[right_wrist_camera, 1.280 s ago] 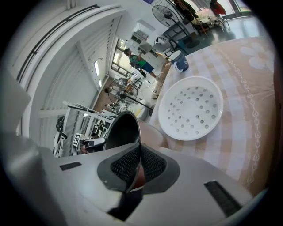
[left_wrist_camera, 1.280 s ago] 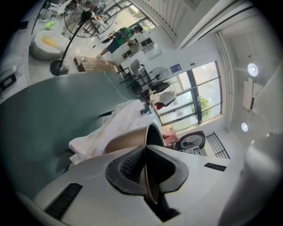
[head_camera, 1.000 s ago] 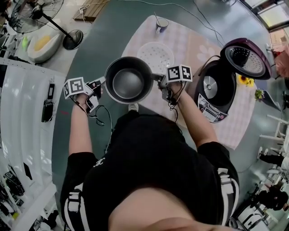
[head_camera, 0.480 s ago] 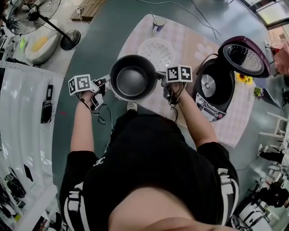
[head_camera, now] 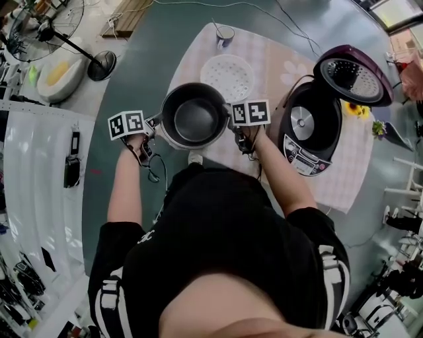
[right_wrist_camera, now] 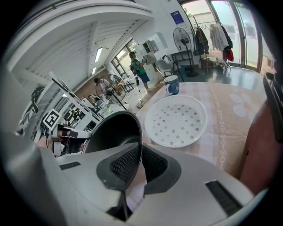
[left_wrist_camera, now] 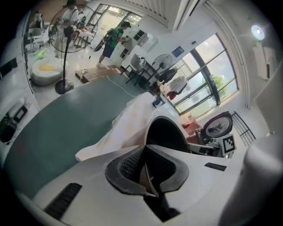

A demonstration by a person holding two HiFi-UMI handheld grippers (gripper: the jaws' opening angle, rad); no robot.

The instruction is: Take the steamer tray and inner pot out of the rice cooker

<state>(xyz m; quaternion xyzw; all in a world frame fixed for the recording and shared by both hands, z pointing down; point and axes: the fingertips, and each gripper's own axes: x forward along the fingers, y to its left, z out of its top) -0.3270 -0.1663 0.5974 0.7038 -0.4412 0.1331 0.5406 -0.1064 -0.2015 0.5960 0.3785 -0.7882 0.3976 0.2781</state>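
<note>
The dark metal inner pot (head_camera: 195, 119) hangs between my two grippers over the near left edge of the table (head_camera: 264, 59). My left gripper (head_camera: 157, 122) is shut on the pot's left rim; in the left gripper view that thin rim (left_wrist_camera: 166, 134) runs between the pads. My right gripper (head_camera: 231, 122) clamps the right rim (right_wrist_camera: 115, 132); its jaws are just starting to open, with the rim still between the pads. The white perforated steamer tray (head_camera: 227, 76) (right_wrist_camera: 176, 120) lies on the tablecloth behind the pot. The purple rice cooker (head_camera: 307, 132) stands at the right with its lid (head_camera: 350, 74) up.
A blue cup (head_camera: 224, 34) (right_wrist_camera: 172, 84) stands at the table's far edge. Yellow flowers (head_camera: 360, 109) sit beside the cooker. A standing fan (head_camera: 39, 20) (left_wrist_camera: 66, 57) and a white rack (head_camera: 33, 171) are on the green floor at the left. People are far off.
Both grippers have carried the pot a little to the right and farther over the table, closer to the steamer tray. Both wrists have rolled somewhat.
</note>
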